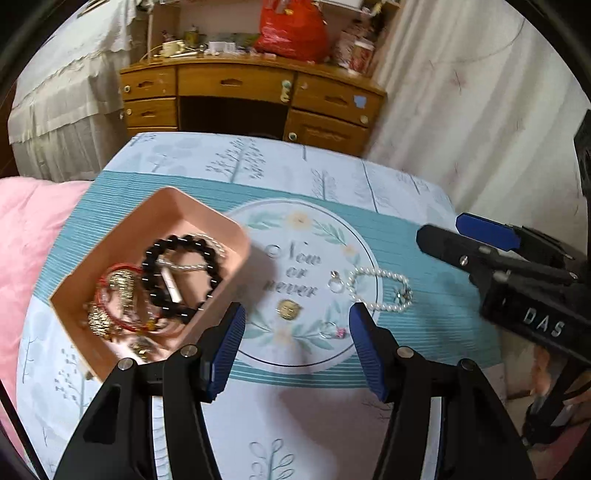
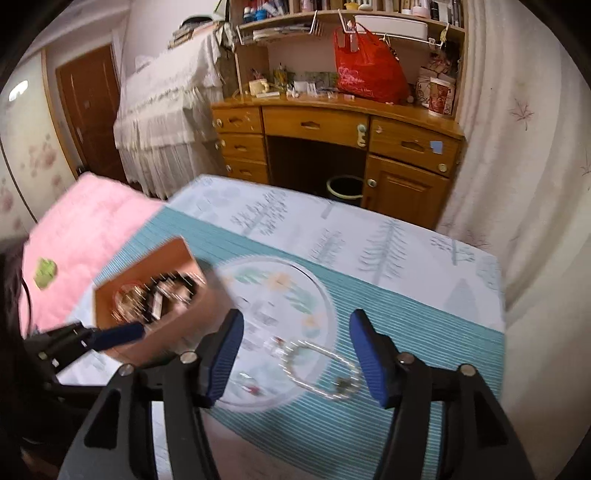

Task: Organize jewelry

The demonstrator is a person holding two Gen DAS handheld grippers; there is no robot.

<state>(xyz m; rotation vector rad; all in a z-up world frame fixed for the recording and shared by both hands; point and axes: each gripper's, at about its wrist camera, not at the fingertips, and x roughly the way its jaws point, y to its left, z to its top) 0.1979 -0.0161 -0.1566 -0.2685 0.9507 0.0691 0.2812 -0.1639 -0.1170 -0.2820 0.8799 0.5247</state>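
Observation:
A pink box (image 1: pixel 173 218) sits at the left of the table and holds a black bead bracelet (image 1: pixel 181 277), red cord pieces and gold chains; it shows blurred in the right wrist view (image 2: pixel 173 266). A pearl bracelet (image 1: pixel 380 290) lies on the round print, with a gold coin pendant (image 1: pixel 289 308), a clear ring (image 1: pixel 335 284) and a small pink-stone ring (image 1: pixel 334 332) near it. My left gripper (image 1: pixel 297 345) is open and empty just in front of these. My right gripper (image 2: pixel 295 356) is open and empty above the pearl bracelet (image 2: pixel 321 369).
The table has a teal and white cloth (image 1: pixel 258 173). A pink quilt (image 1: pixel 26 229) lies at the left. A wooden desk (image 1: pixel 251 96) with a red bag (image 1: pixel 295 29) stands behind, a bin (image 2: pixel 345 188) under it. A curtain (image 1: pixel 461 110) hangs at the right.

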